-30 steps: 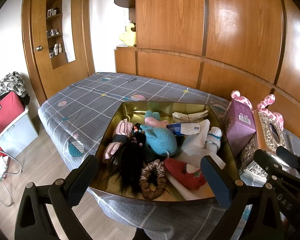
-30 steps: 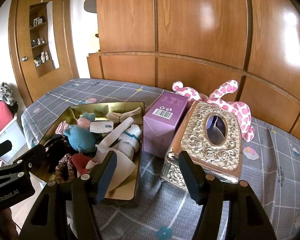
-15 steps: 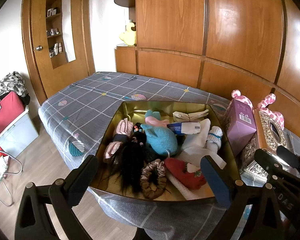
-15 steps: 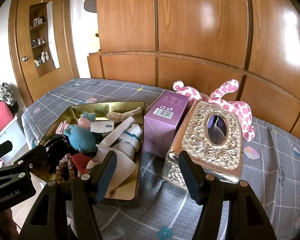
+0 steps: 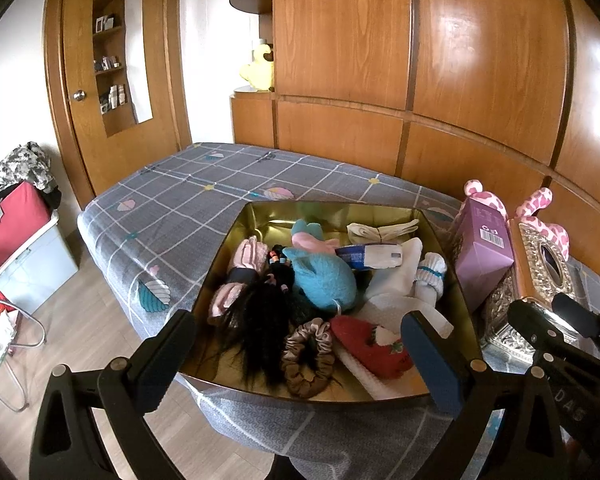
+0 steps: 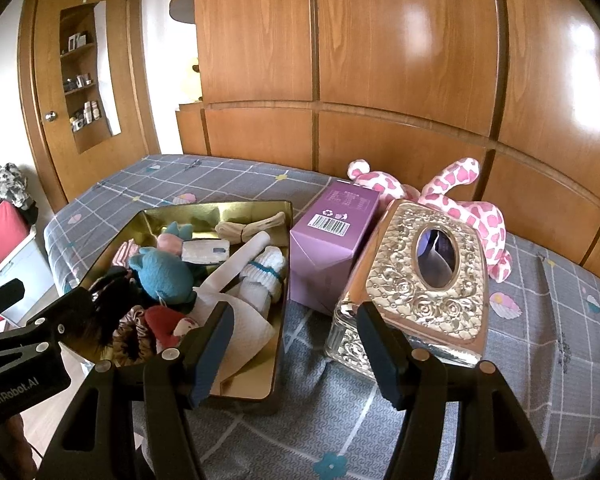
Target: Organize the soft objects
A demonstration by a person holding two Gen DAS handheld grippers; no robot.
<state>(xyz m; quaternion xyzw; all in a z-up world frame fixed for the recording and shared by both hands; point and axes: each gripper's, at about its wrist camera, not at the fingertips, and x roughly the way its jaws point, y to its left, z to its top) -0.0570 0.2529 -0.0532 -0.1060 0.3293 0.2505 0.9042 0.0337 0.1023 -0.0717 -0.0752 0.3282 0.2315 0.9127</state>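
Several soft objects are heaped in the gold tray (image 5: 236,256) at lower centre of the left view. Both grippers, left (image 5: 300,354) and right (image 6: 294,350), are held spread, empty. The brown scrunchie (image 5: 306,358) is judged light, squashy; its nearest loop should be pinched.

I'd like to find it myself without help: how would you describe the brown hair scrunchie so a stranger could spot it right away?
Start at the gold tray on the grey checked bed, left of the purple box. Look along the tray's near edge. The scrunchie lies there between the black hair and the red plush: a shiny, brown, crinkled satin ring, the only ring-shaped thing there.
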